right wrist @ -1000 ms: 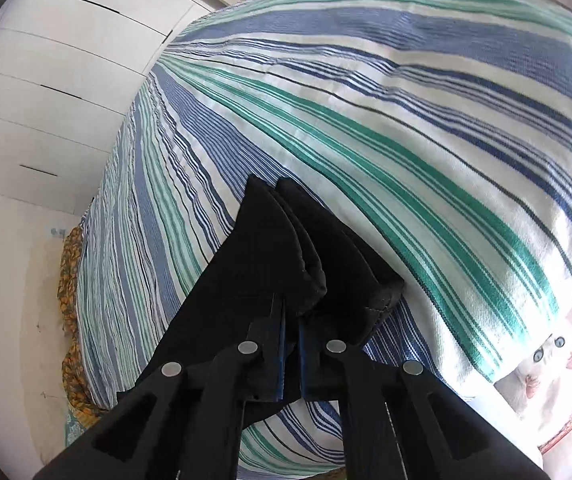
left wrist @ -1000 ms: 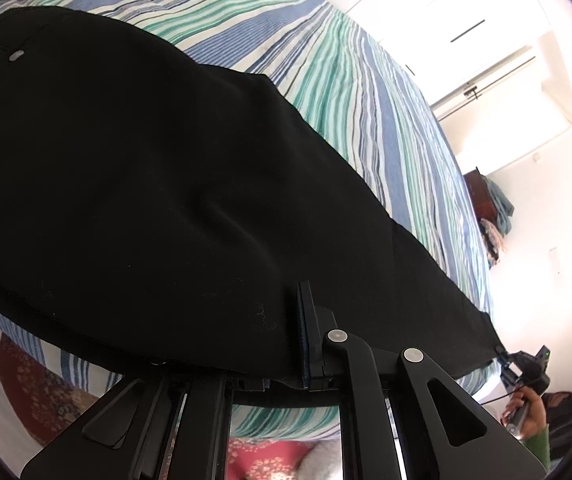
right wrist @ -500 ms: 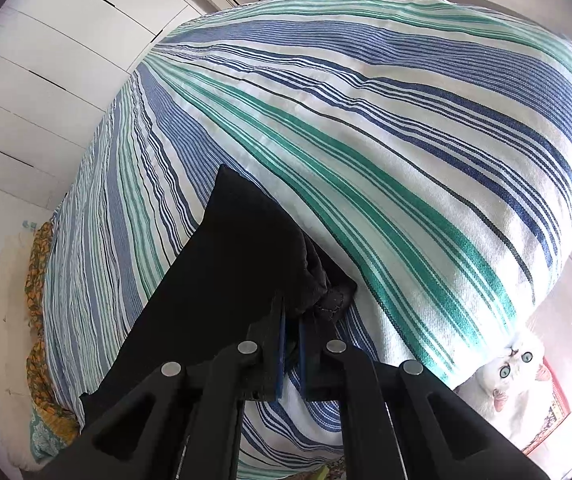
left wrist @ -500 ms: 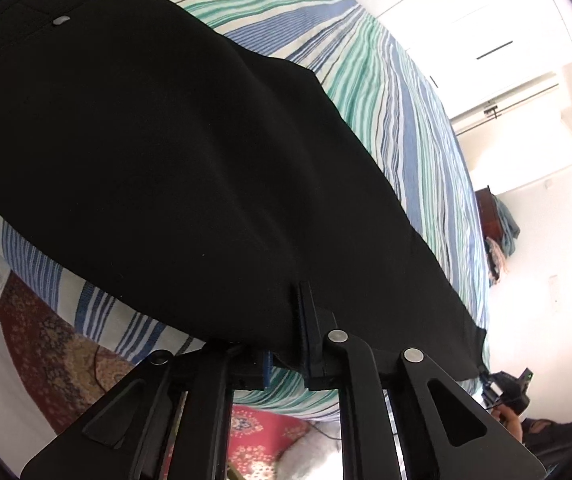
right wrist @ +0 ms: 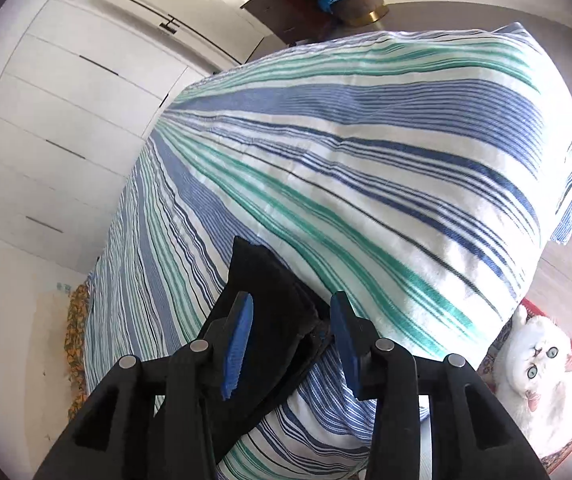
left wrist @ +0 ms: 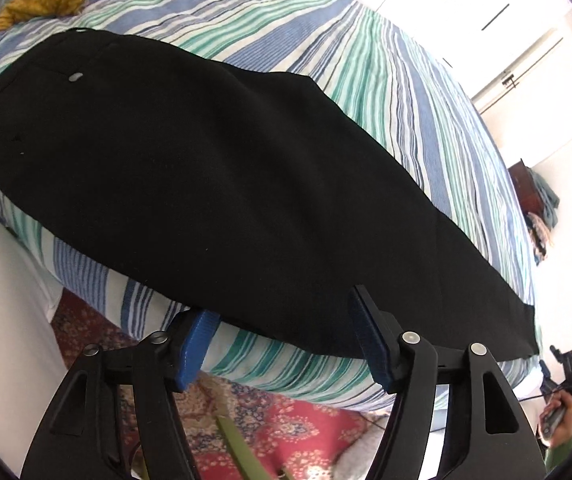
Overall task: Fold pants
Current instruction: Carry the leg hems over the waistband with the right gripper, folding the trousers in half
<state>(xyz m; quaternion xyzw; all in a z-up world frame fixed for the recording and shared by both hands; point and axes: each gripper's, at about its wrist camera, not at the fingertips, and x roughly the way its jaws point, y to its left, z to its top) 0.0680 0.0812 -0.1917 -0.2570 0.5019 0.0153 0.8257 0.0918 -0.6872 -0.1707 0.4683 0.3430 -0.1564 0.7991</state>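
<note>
**Ana:** Left wrist view first: the black pants (left wrist: pixel 226 184) lie flat along the near edge of the striped bedspread (left wrist: pixel 386 80), folded lengthwise, waistband at the far left, hem at the far right.

**Ben:** And the left gripper (left wrist: pixel 282 340)?

**Ana:** Its jaws have just been opening. They now stand wide apart, holding nothing. The near edge of the pants runs just beyond the two blue pads; the right pad overlaps the cloth in the picture, but I cannot tell if it touches.

**Ben:** Right wrist view?

**Ana:** The right gripper (right wrist: pixel 290 340) has also just been opening, less far. The hem end of the pants (right wrist: pixel 262 296) sits between its pads with a gap on either side, so it is let go and rests on the bedspread (right wrist: pixel 366 160).

**Ben:** Anything hard to read?

**Ana:** The pants are so dark that folds barely show; only a small pale button (left wrist: pixel 74 77) near the waistband stands out. Here the gripper hides the rest of the leg, and I cannot count the layers at the hem.

**Ben:** Textures?

**Ana:** Matte, smooth cloth on the pants; ribbed, woven stripes of blue, green and white on the bedspread; ridged blue pads on black plastic fingers. Below the bedspread's edge lies a red patterned rug (left wrist: pixel 318 440), and a white cat (right wrist: pixel 542 364) sits on it.
</note>
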